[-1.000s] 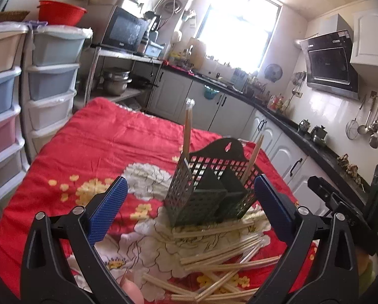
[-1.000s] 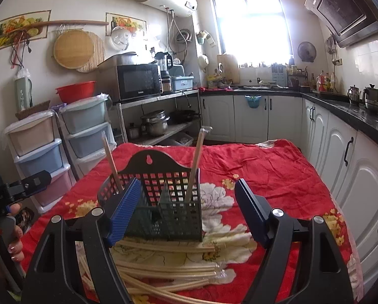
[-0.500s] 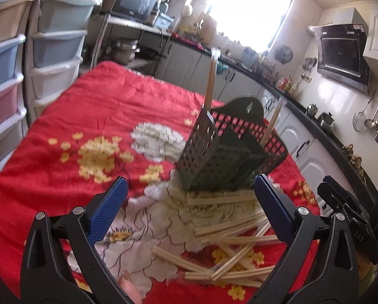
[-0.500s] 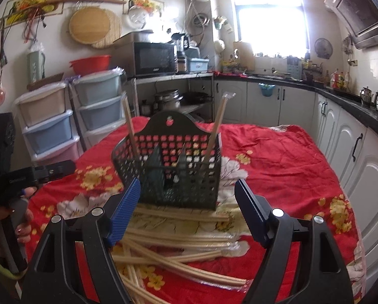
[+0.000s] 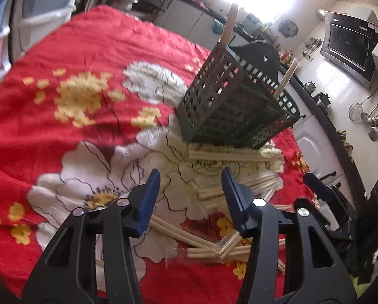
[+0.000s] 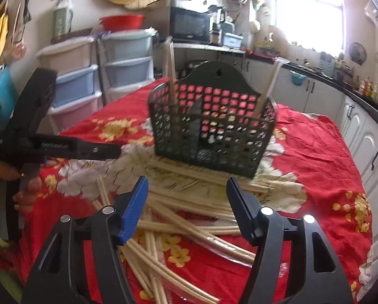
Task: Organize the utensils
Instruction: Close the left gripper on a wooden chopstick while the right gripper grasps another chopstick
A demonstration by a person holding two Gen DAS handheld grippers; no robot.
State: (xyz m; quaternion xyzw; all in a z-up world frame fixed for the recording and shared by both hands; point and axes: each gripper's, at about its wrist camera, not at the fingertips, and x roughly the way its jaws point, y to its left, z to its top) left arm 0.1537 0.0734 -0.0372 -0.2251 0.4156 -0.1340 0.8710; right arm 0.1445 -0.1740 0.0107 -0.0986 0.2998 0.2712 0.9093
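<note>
— Black mesh basket [image 6: 209, 126] sits at twelve o'clock from my right tongs [image 6: 186, 202], nearer and larger than a second ago. What changed on your side?

— Both cameras have tipped down and closed in on the pile. My left tongs [image 5: 190, 197] were spread wide a second ago; now the blue pads [image 5: 148, 197] stand noticeably closer together, though a clear gap remains and nothing sits between them.

— And the right ones?

— Also narrower than before, jaws apart, holding nothing, hanging over the loose chopsticks [image 6: 189, 230] without touching them that I can see.

— Where are the chopsticks exactly?

— Scattered on the red flowered cloth [image 5: 87, 50] at six o'clock from the basket, some tucked under its front edge. Two sticks already stand upright in the basket, one at each end.

— So what does that mean?

— I judge a pick from the pile comes next; nearly all the sorting is still undone.
</note>
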